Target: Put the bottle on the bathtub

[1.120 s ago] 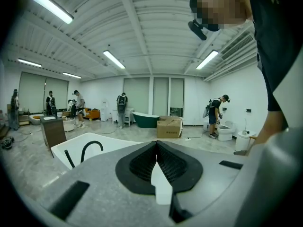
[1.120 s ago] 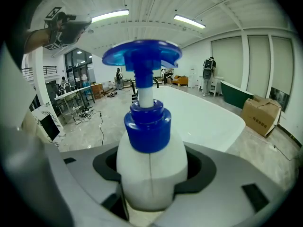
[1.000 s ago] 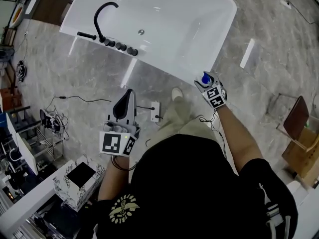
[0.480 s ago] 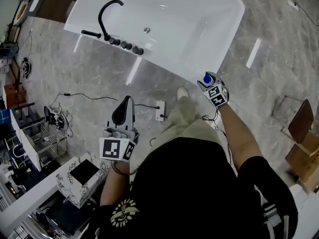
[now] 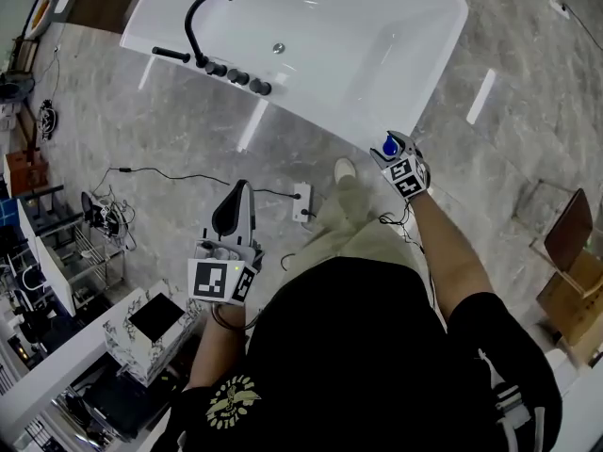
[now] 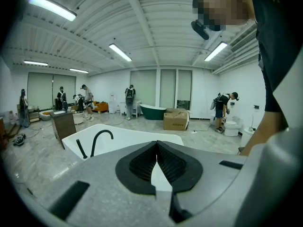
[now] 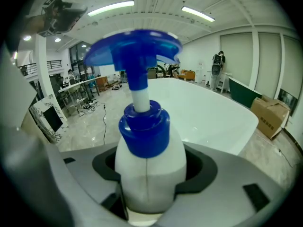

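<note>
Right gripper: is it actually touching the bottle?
Touching. In the right gripper view the right gripper has both jaws pressed against the bottle, with no gap on either side.

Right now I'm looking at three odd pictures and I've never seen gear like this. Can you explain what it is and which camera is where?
There is no robot here. A person holds a two-jaw gripper in each hand. The top-down picture comes from a camera on the person's head. The other two come from cameras riding on each gripper, looking along its jaws. On the grey floor stands a white bathtub with a black faucet. The right gripper is closed on a white pump bottle with a blue top, close to the tub's near rim. The left gripper has its jaws together and holds nothing.
</note>
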Demonstrator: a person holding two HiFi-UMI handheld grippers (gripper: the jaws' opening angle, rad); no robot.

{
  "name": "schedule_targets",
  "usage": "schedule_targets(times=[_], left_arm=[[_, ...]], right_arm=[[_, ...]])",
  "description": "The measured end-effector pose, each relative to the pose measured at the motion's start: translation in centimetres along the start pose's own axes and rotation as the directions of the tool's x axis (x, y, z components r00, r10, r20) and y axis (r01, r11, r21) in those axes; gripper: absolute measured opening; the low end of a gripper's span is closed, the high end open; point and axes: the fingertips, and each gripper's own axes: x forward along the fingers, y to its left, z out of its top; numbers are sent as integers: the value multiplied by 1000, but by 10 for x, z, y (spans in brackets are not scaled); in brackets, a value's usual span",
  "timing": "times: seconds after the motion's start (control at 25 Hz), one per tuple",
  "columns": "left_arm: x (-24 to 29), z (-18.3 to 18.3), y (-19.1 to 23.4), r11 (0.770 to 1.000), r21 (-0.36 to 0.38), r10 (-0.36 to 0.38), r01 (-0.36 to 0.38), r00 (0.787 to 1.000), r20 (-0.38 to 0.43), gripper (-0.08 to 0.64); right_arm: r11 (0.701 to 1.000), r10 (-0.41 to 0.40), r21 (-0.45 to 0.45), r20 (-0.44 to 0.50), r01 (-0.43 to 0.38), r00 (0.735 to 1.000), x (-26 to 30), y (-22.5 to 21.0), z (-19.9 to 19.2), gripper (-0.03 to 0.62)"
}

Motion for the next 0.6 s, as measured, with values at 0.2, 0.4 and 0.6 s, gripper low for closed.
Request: schedule_targets(times=[0.2,0.4,0.6], left_arm=[[0,5,-3,1000,7,3,-3,1000,16,9],[-6,10,-1,1000,-9,11,-10,999,36,8],[-9,27,-3,1000,-4,2,-2,997,72,9]], right_arm=[[1000,24,9,-30,-23,999,0,0,-5,265],[998,55,-1,-20,-55,998,-8,5,0,267],[998,57,-23,-8,-57,998,-27,7,11,268]])
